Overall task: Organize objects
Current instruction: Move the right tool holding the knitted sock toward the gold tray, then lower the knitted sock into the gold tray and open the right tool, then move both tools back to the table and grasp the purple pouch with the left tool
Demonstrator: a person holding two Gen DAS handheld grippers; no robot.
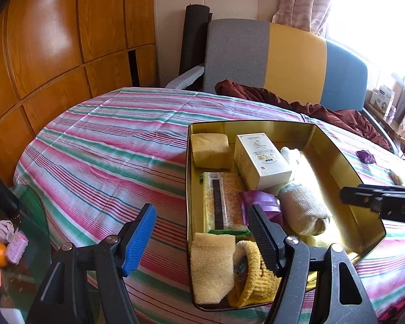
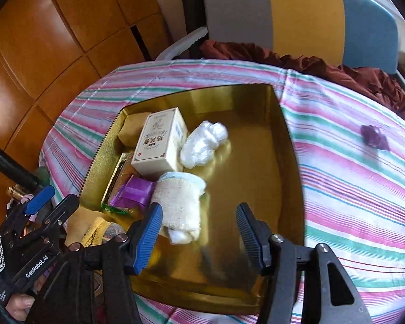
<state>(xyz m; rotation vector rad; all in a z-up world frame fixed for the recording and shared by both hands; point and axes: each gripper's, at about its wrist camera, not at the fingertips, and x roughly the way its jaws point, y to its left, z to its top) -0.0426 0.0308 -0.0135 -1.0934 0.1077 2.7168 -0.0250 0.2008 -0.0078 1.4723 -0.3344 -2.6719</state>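
Gold tin below both empty, open grippers; right gripper should swing right to purple scrap, then pinch squarely.

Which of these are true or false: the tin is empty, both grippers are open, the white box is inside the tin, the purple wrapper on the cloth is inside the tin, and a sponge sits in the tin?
1. The tin is empty. False: it holds several things.
2. The left gripper and right gripper are open. True: neither grips anything.
3. The white box is in the tin. True.
4. The purple wrapper lies in the tin. False: it lies on the cloth, outside the tin.
5. A sponge sits in the tin. True.
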